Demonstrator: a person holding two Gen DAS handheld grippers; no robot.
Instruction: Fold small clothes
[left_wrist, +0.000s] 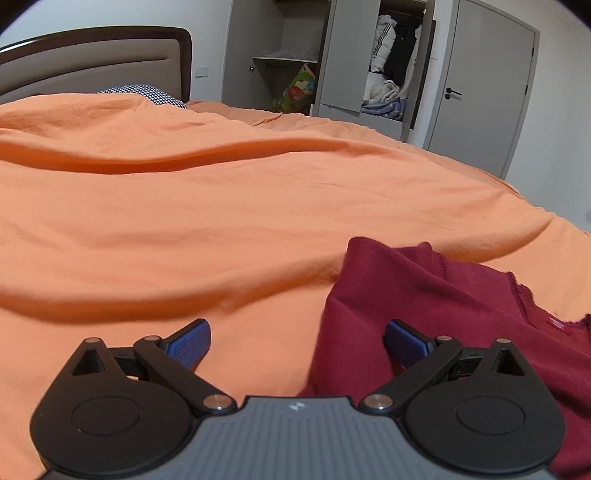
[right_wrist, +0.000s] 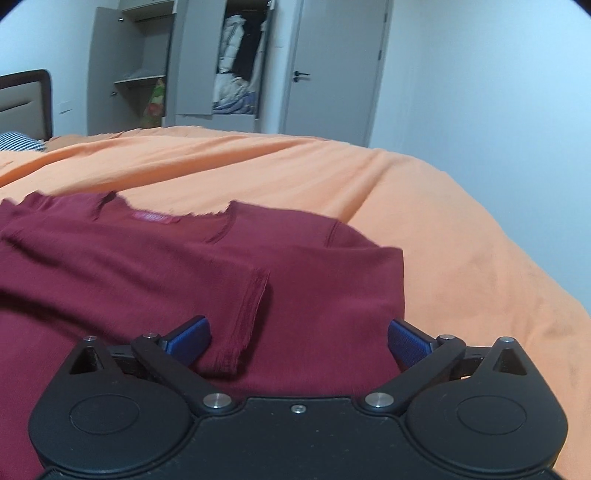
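Maroon knit T-shirt (right_wrist: 155, 273) lies on the orange bedspread (left_wrist: 184, 206); left gripper (left_wrist: 297, 341) over its left edge, right gripper (right_wrist: 299, 341) above its right part, both spread wide, empty. Bare bedspread beyond.

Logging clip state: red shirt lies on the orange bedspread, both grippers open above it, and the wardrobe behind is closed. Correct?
Not quite: the wardrobe is open, with clothes visible inside, as the left wrist view shows. The rest holds: red shirt on the orange bedspread, left gripper and right gripper open.
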